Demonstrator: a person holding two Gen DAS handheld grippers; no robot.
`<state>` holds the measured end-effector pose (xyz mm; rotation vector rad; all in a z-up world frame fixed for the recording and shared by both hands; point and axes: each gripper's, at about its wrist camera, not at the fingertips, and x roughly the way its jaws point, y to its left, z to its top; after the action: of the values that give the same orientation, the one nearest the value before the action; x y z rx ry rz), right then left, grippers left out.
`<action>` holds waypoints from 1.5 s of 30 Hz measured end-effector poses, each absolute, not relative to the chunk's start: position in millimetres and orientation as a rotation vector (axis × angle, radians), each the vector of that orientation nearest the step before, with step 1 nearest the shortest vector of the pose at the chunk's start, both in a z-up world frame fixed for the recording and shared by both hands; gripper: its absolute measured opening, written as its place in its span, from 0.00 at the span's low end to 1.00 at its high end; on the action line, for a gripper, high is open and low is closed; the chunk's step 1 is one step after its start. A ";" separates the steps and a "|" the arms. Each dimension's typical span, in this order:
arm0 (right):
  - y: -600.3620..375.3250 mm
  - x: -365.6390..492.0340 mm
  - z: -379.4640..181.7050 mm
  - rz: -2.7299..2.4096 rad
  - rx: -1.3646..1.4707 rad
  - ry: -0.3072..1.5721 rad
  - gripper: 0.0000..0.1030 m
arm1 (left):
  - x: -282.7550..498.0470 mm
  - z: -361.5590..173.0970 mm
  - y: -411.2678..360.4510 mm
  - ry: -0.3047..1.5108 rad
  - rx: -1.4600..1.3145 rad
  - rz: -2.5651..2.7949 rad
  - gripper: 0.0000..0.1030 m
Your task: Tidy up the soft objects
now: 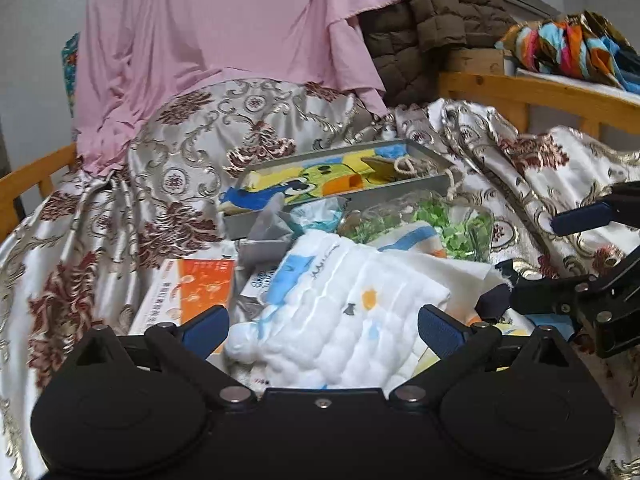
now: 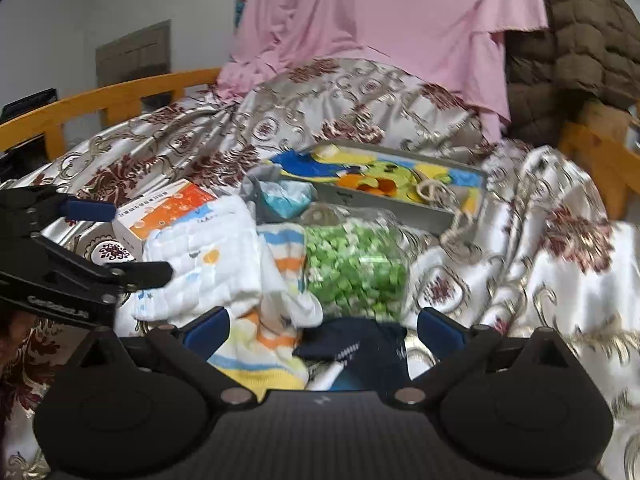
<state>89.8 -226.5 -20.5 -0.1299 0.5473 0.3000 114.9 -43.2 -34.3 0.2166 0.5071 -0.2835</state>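
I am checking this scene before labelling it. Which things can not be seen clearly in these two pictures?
- Orange box: left wrist view, print too small to read.
- Dark navy cloth: right wrist view, blurred, lower part hidden behind the gripper body.
- Grey tray: both views, front wall partly covered by the bag of green pieces.

Crumpled white quilted cloth (image 1: pixel 352 320) atop clutter

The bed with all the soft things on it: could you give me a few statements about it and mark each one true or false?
1. Both grippers, left and right, are open. True.
2. The grey tray is empty. False: a colourful cartoon cloth lies in it.
3. The white quilted cloth lies in front of the left gripper. True.
4. The bag of green pieces sits inside the tray. False: it lies on the bedspread, nearer than the tray.
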 end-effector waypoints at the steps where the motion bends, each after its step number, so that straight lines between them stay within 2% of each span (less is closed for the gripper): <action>1: -226.1 92.3 -22.1 0.311 -0.129 0.548 0.94 | 118.3 -36.7 -44.5 0.514 0.222 -0.289 0.93; 3: -224.2 97.5 -26.2 0.329 -0.139 0.546 0.85 | 125.4 -40.7 -45.7 0.535 0.219 -0.290 0.91; 10: -216.2 110.0 -31.3 0.379 -0.166 0.494 0.69 | 134.1 -40.9 -38.8 0.584 0.152 -0.263 0.89; 12: -212.5 112.7 -33.2 0.388 -0.185 0.481 0.53 | 136.2 -41.4 -36.6 0.602 0.126 -0.269 0.85; 14: -209.2 116.3 -35.6 0.386 -0.197 0.483 0.44 | 138.1 -43.3 -35.0 0.624 0.113 -0.276 0.79; 21: -206.2 116.3 -37.4 0.366 -0.212 0.474 0.36 | 138.3 -41.9 -31.6 0.628 0.078 -0.282 0.76; 24: -201.3 113.1 -37.8 0.363 -0.253 0.457 0.36 | 137.8 -41.9 -31.7 0.631 0.087 -0.283 0.71; 28: -195.3 109.8 -38.7 0.376 -0.287 0.449 0.29 | 136.9 -42.5 -33.5 0.636 0.099 -0.272 0.58; 30: -193.5 109.5 -40.1 0.384 -0.296 0.457 0.20 | 136.9 -42.1 -33.0 0.642 0.098 -0.260 0.52; 33: -192.5 108.1 -39.8 0.401 -0.294 0.460 0.11 | 136.0 -41.9 -32.4 0.649 0.091 -0.268 0.39; 40: -190.5 103.6 -39.4 0.426 -0.291 0.465 0.04 | 134.9 -43.9 -32.1 0.696 0.020 -0.331 0.16; 43: -189.4 101.0 -38.6 0.426 -0.303 0.462 0.03 | 133.8 -44.2 -29.0 0.705 -0.017 -0.328 0.10; 45: -187.7 99.6 -38.7 0.419 -0.318 0.459 0.03 | 132.3 -43.5 -27.1 0.698 -0.025 -0.310 0.10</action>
<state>99.6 -187.7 -38.7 -0.3175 0.4593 0.4190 132.3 -27.1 -43.5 -0.0250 0.6982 -0.3096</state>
